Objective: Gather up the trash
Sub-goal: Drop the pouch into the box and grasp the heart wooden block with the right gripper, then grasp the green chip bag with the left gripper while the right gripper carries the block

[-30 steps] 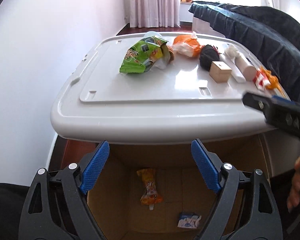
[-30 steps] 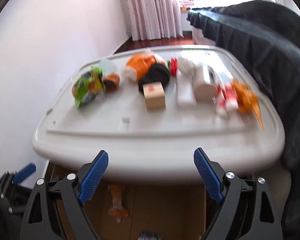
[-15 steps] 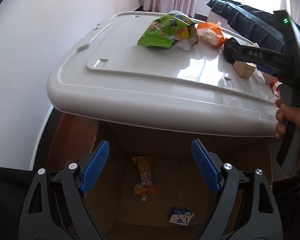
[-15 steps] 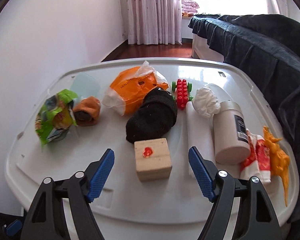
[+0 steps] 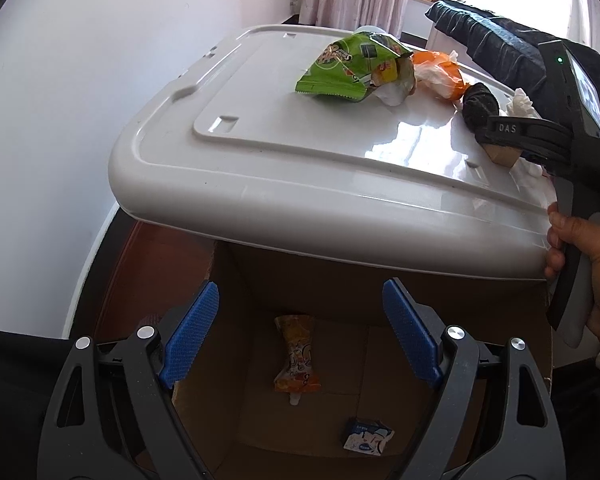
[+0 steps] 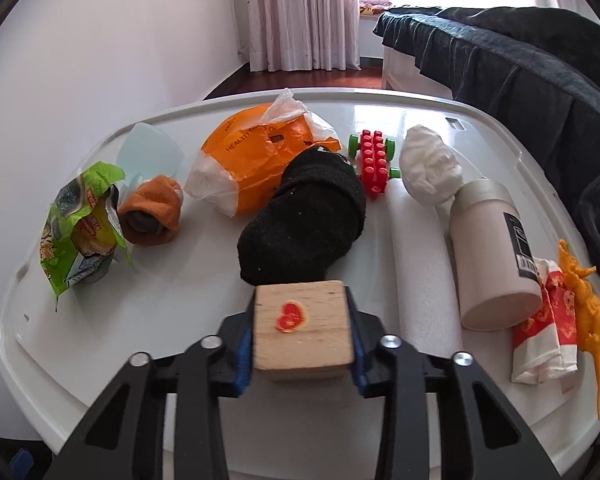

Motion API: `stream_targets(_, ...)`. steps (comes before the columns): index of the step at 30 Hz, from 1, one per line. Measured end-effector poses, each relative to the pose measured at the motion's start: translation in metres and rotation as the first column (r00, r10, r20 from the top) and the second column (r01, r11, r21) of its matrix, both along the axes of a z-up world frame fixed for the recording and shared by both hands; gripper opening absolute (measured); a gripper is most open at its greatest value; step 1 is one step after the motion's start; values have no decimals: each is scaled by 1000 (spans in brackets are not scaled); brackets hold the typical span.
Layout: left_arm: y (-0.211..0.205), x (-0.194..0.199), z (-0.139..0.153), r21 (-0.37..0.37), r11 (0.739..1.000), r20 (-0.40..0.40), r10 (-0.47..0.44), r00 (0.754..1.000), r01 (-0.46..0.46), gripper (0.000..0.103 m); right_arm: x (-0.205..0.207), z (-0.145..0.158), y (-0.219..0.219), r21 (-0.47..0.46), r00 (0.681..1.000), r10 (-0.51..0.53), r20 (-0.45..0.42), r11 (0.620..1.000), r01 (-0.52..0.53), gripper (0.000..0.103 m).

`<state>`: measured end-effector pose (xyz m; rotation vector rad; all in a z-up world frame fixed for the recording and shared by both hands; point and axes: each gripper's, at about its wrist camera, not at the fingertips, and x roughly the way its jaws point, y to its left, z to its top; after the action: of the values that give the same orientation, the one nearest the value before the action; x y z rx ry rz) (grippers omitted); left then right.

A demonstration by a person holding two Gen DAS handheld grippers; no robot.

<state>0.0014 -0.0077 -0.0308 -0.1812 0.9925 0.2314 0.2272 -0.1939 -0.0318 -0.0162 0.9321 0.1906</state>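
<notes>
1. Right tongs [image 6: 302, 342], nearest: clamped on wooden block [image 6: 303, 330].
2. Left tongs [image 5: 300, 340]: spread wide, empty, above cardboard box [image 5: 380, 432].
3. Step, seemingly: grasping; next, lifting toward box.
4. Farther, 10 o'clock on desk [image 6: 204, 280]: green wrapper [image 6: 78, 236].

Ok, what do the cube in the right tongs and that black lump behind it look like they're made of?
The cube looks like unfinished pale wood: faint grain shows, its surface is matte, and a red sticker sits on its face. The black lump looks like knit fabric, probably a sock or a glove: it is fuzzy, soft-folded and flecked with lint.
</notes>
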Motion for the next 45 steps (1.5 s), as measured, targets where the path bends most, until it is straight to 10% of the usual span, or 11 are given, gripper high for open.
stream_targets(16, -1, 8, 8, 28, 1000, 21, -11, 1000, 11, 82, -116, 43, -56, 222, 1000, 4, -9, 975, -2, 35)
stream_targets(31, 13, 174, 57, -1, 937, 103, -348, 932, 350, 82, -107, 36, -62, 269, 1000, 11, -11, 963, -8, 35)
stream_targets(35, 8, 200, 44, 90, 895, 63, -443, 895, 437, 82, -107, 32, -58, 267, 999, 27, -25, 964, -19, 35)
stream_targets(41, 9, 221, 5, 127, 896, -14, -427, 904, 425, 82, -102, 28, -48, 262, 998, 42, -38, 964, -30, 35)
stream_targets(45, 11, 222, -5, 109, 914, -6, -392, 920, 390, 46, -101, 27, -40, 250, 998, 56, -35, 967, -46, 35)
